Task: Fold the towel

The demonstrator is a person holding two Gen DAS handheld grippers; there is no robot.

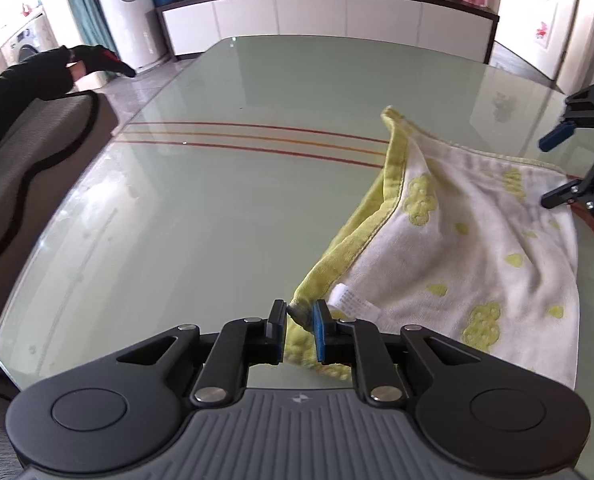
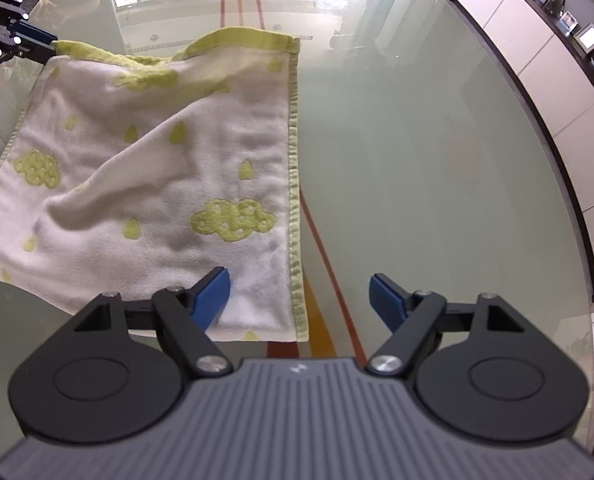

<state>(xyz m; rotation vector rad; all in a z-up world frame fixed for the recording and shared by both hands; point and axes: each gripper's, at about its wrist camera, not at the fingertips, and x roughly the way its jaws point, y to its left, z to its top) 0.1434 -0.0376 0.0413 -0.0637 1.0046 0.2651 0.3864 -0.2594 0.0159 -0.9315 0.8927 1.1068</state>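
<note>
- Left tool (image 1: 300, 322) had its blue pads nearly together, pinching a yellow-green hemmed corner of the towel (image 1: 477, 240); that corner was lifted off the worktop (image 1: 217, 200).
- Right tool (image 2: 300, 300) stood wide open and held nothing; its left pad (image 2: 211, 298) sat over the towel's near white corner, its right pad over bare glass.
- Towel: white with yellow-green cloud and drop prints and a yellow-green border, rumpled, with a diagonal ridge running from the pinched corner across the cloth.
- The rest of the towel lay on the glass worktop; its right hem ran straight between the right tool's fingers.
- A white care label (image 1: 353, 300) showed just beside the left tool's grip.
- Open room: bare glass stretched wide to the left of the towel in the left wrist view and to the right of it in the right wrist view.
- Red and orange stripes (image 1: 257, 140) ran under the glass, passing beneath the towel.
- Around: a gloved hand (image 1: 93, 62) past the worktop's far left edge, a padded seat (image 1: 29, 152) against that edge, a white cabinet (image 1: 329, 20) well beyond.
</note>
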